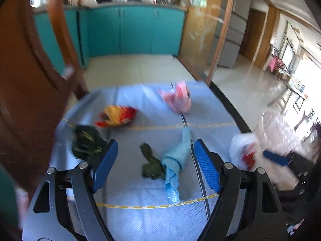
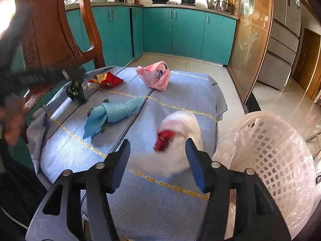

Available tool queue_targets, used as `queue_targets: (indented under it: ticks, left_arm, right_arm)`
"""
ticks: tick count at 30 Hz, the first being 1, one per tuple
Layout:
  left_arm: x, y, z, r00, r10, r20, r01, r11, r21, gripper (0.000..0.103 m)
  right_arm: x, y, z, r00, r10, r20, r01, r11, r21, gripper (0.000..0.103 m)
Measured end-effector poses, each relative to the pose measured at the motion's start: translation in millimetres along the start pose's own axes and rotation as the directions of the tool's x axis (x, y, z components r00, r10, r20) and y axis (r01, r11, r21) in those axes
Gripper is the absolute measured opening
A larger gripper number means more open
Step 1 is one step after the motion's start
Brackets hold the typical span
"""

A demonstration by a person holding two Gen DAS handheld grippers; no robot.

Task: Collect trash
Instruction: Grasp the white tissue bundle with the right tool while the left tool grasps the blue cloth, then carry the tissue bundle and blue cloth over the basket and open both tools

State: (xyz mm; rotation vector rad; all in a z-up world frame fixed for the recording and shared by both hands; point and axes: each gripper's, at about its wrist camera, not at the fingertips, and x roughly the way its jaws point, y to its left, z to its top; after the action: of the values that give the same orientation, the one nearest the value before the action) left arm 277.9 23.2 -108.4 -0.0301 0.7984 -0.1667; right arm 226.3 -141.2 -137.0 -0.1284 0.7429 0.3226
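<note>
Teal kitchen cabinets (image 2: 186, 32) are seen behind a table covered by one blue cloth (image 2: 140, 200) with yellow dashed lines. Five pieces of trash can be counted on or over it. One pink bag (image 2: 155, 76) lies at twelve o'clock, one red and yellow wrapper (image 2: 106, 79) at eleven o'clock, and one dark green wrapper (image 2: 75, 90) at ten o'clock near the wooden chair (image 2: 52, 30). One light blue bag (image 2: 112, 113) is found at the middle, with a small green scrap (image 1: 151, 165) touching it. One white bag (image 2: 180, 138) with red inside is blurred, just ahead of the right gripper (image 2: 157, 164), whose jaws are parted with nothing pressed between them. One white mesh basket (image 2: 280, 160), lined with clear plastic, stands at three o'clock beside the table edge. The left gripper (image 1: 155, 164) is held wide and empty over the light blue bag.
</note>
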Motion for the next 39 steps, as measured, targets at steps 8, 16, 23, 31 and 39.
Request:
queue_targets:
  ticks: [8,16,23,31,39]
  left_arm:
    - [46,-26,-8,0.996,-0.024,-0.08,0.034,0.992,0.119,0.077]
    - [63,-43,-19,0.99,-0.005,-0.14,0.035,0.976,0.215,0.047]
    - [50,-33,-17,0.994,-0.009,-0.112,0.029,0.984,0.177,0.032]
    - [-5,-20,-3,0.998,-0.032,0.055,0.025,0.992,0.122,0.032]
    - [-48,-25,2,0.984,-0.054,0.169,0.03,0.99,0.14,0.032]
  right_arm:
    - [11,-16,13,0.995,-0.094,-0.011,0.094,0.995,-0.014,0.063]
    - [39,-5,10,0.991,-0.104,-0.088,0.099,0.993,-0.064,0.063]
    - [44,7,4,0.99,-0.099,-0.101,0.09,0.991,-0.097,0.037]
    - [1,8,10,0.998,-0.027,0.055,0.029,0.999,-0.038,0.032]
    - [-28,2,12,0.991,-0.028,0.129,0.029,1.0,-0.002,0.032]
